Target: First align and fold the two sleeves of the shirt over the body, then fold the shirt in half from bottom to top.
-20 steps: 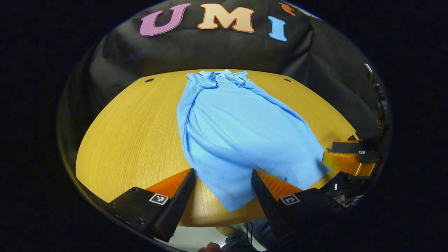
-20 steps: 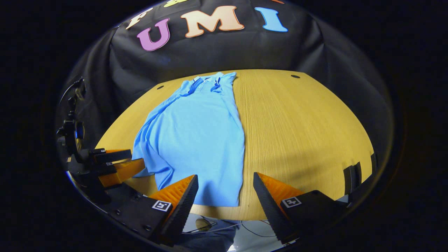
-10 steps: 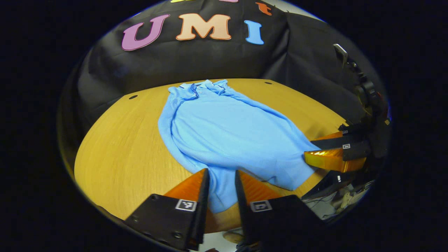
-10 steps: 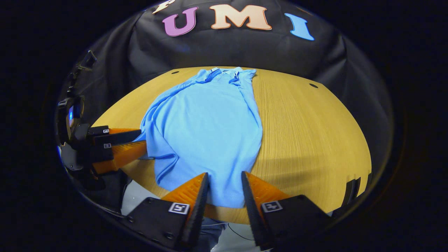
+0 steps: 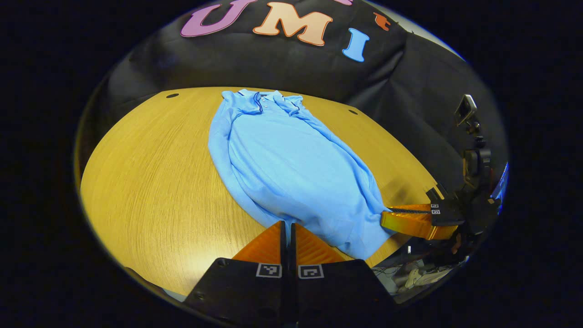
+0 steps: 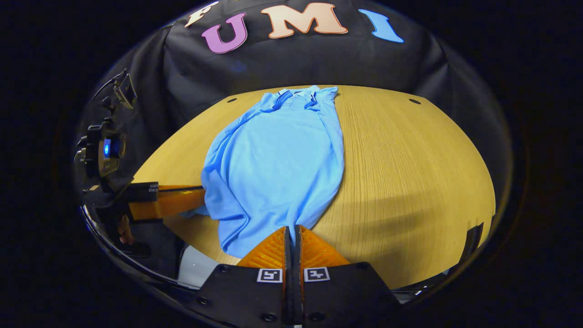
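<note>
A light blue polo shirt point(image 5: 291, 168) lies lengthwise on the wooden table point(image 5: 150, 182), collar at the far end and sleeves folded over the body. In the left gripper view, my left gripper point(image 5: 287, 224) is shut on the shirt's bottom hem at its left corner. My right gripper point(image 5: 387, 218) pinches the other hem corner farther right. In the right gripper view, the shirt point(image 6: 282, 159) stretches away from my right gripper point(image 6: 293, 228), which is shut on the hem. The left gripper point(image 6: 200, 198) grips the hem at the left.
The table point(image 6: 410, 173) has small dark holes point(image 6: 414, 101) near its far corners. The near table edge lies just under both grippers. A hand point(image 6: 123, 230) holds the left gripper's handle at the lower left of the right gripper view.
Both grippers went from wide open to shut, closing on the shirt's bottom hem corners. The hem has bunched and lifted slightly at both corners.
</note>
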`<action>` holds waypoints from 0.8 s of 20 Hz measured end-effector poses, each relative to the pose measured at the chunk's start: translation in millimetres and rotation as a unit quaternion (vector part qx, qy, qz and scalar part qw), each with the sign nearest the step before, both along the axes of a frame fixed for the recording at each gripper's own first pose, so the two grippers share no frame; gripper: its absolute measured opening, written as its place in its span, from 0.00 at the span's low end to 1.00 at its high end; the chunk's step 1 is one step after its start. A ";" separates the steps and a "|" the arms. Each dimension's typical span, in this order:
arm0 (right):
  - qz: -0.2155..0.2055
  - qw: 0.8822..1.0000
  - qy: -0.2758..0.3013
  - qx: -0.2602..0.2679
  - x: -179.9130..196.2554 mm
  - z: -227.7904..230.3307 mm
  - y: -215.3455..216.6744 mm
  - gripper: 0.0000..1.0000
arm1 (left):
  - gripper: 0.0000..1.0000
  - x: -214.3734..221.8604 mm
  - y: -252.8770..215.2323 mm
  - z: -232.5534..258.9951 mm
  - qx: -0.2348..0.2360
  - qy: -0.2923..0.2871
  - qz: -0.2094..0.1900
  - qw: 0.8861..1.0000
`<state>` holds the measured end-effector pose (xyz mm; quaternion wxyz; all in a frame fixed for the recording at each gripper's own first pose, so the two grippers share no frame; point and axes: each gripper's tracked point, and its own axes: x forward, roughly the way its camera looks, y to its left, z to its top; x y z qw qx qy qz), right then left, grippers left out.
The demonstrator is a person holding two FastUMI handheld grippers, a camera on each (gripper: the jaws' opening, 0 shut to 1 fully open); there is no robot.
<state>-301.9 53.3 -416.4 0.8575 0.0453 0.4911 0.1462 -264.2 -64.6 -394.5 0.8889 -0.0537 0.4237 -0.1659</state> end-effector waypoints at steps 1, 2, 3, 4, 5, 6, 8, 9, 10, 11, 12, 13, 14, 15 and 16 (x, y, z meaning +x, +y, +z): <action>0.001 1.000 -0.001 -0.003 1.7 0.0 -0.8 0.03 | 0.00 0.5 3.9 -2.1 0.011 -0.003 0.004 1.000; 0.004 1.000 0.007 -0.005 0.9 -2.9 -0.2 0.03 | 0.00 -2.8 8.1 -7.0 0.025 0.009 -0.001 1.000; 0.003 1.000 0.008 -0.008 1.2 -3.6 -2.1 0.03 | 0.00 0.4 8.8 -3.7 0.037 -0.005 -0.003 0.999; 0.002 1.000 0.013 -0.009 0.3 -5.6 -1.7 0.03 | 0.00 -2.8 15.1 -5.7 0.060 0.003 -0.009 0.998; 0.000 1.000 0.016 -0.010 0.3 -6.2 -2.6 0.03 | 0.00 -6.4 18.1 -3.9 0.073 0.000 -0.020 0.997; -0.002 1.000 0.017 -0.010 -0.4 -7.0 -3.3 0.03 | 0.06 -6.0 16.6 -0.9 0.078 0.002 -0.032 0.996; -0.002 1.000 0.018 -0.010 -1.0 -7.8 -4.2 0.03 | 0.40 -3.9 15.5 1.6 0.091 -0.010 -0.044 0.995; -0.002 1.000 0.018 -0.009 -0.3 -7.1 -4.2 0.03 | 0.68 -9.2 19.2 5.2 0.098 -0.014 -0.046 0.994; -0.001 1.000 0.018 -0.009 -1.1 -7.6 -4.6 0.03 | 0.96 -7.3 19.6 3.4 0.103 -0.017 -0.043 0.994; -0.001 1.000 0.018 -0.009 -0.4 -7.9 -4.0 0.03 | 0.95 -8.6 18.5 2.6 0.100 -0.013 -0.039 0.994; 0.000 1.000 0.018 -0.009 -1.0 -7.6 -3.6 0.03 | 0.96 -6.9 15.2 3.0 0.092 -0.014 -0.033 0.995; 0.001 1.000 0.017 -0.008 -1.0 -7.5 -4.4 0.03 | 0.96 -3.5 9.8 8.7 0.077 -0.020 -0.027 0.996; 0.002 1.000 0.017 -0.009 -0.5 -8.3 -4.2 0.03 | 0.96 0.9 2.2 15.6 0.060 -0.030 -0.023 0.997; 0.002 1.000 0.017 -0.009 -0.2 -8.5 -4.0 0.03 | 0.96 5.7 -0.7 21.9 0.050 -0.040 -0.019 0.998; 0.001 1.000 0.017 -0.010 -1.2 -8.7 -5.5 0.03 | 0.96 9.9 -2.4 23.5 0.051 -0.044 -0.019 0.998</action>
